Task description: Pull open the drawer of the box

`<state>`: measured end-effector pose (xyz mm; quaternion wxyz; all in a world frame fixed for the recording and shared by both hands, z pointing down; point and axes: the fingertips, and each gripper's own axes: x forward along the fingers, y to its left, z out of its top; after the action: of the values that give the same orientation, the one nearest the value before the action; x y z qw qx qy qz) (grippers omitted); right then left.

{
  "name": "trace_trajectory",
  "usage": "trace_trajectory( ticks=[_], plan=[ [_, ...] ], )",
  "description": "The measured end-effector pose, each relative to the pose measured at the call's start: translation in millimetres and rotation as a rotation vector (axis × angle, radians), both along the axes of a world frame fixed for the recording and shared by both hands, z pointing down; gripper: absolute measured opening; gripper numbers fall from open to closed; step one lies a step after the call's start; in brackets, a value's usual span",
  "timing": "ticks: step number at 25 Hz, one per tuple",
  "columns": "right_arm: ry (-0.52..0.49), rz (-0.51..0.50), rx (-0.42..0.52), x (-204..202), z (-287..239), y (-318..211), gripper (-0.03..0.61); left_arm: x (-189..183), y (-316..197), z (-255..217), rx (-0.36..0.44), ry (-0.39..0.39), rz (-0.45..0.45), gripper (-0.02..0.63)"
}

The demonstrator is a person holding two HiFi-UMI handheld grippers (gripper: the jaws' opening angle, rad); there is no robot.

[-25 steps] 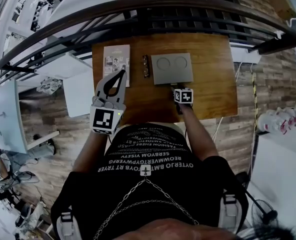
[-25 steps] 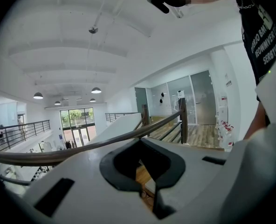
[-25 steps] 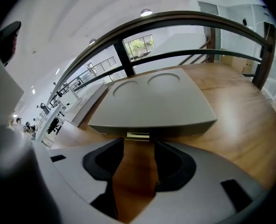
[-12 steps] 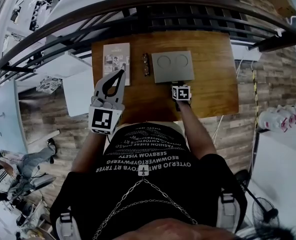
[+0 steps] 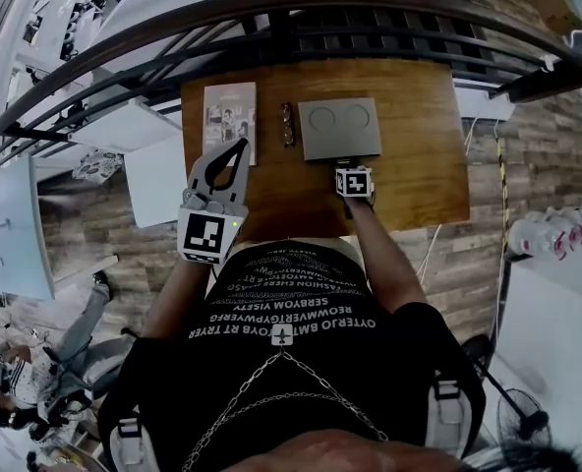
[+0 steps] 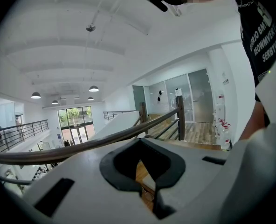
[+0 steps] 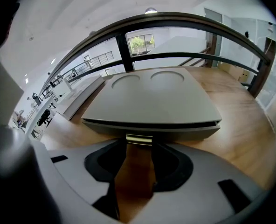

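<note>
A flat grey box [image 5: 339, 129] with two round dents on its lid lies on the wooden table [image 5: 419, 155]. Its drawer is in, with only a small gold handle [image 7: 139, 138] sticking out of the front edge. My right gripper [image 5: 345, 164] points steeply down at that front. Its jaws have just been closing, and the pads now stand against both ends of the handle in the right gripper view [image 7: 139, 142]. My left gripper [image 5: 240, 146] hovers over the table's left part, shut and holding nothing, with its tips meeting in the left gripper view [image 6: 139, 140].
A pair of glasses [image 5: 287, 126] lies just left of the box, and a booklet [image 5: 230, 121] lies further left. A dark railing [image 5: 271, 23] runs along the table's far side. Bare wood [image 7: 250, 125] shows to the right of the box.
The right gripper has edged slightly left along the box's front. The box, the drawer and the left gripper have stayed in place.
</note>
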<state>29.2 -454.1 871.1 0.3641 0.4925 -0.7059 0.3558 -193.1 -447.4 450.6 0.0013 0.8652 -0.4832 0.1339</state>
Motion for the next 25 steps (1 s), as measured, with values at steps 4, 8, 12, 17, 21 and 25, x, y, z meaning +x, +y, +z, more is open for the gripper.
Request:
trace_trajectory(
  ticks=[4, 8, 12, 17, 21, 25],
  plan=[
    [-0.009, -0.006, -0.007, 1.5, 0.7, 8.8, 0.166, 5.7, 5.0, 0.2, -0.001, 0.0, 0.003, 0.0],
    [-0.015, -0.009, -0.016, 3.9, 1.6, 16.8, 0.166, 11.8, 9.5, 0.4, -0.001, 0.001, 0.001, 0.0],
    [-0.015, -0.016, -0.021, 5.0, 2.1, 23.7, 0.166, 15.2, 12.0, -1.2, 0.003, 0.004, 0.0, 0.0],
    [-0.015, -0.031, -0.035, 4.5, 3.9, 37.5, 0.166, 15.5, 17.4, -3.4, 0.013, 0.007, -0.001, 0.0],
    [-0.013, -0.037, -0.04, 5.8, 4.3, 47.2, 0.164, 16.4, 19.3, -3.2, 0.012, 0.011, -0.001, 0.0],
    [-0.011, -0.039, -0.05, 8.1, 4.3, 56.9, 0.164, 20.1, 21.7, -3.2, 0.012, 0.011, 0.008, 0.0]
  ],
)
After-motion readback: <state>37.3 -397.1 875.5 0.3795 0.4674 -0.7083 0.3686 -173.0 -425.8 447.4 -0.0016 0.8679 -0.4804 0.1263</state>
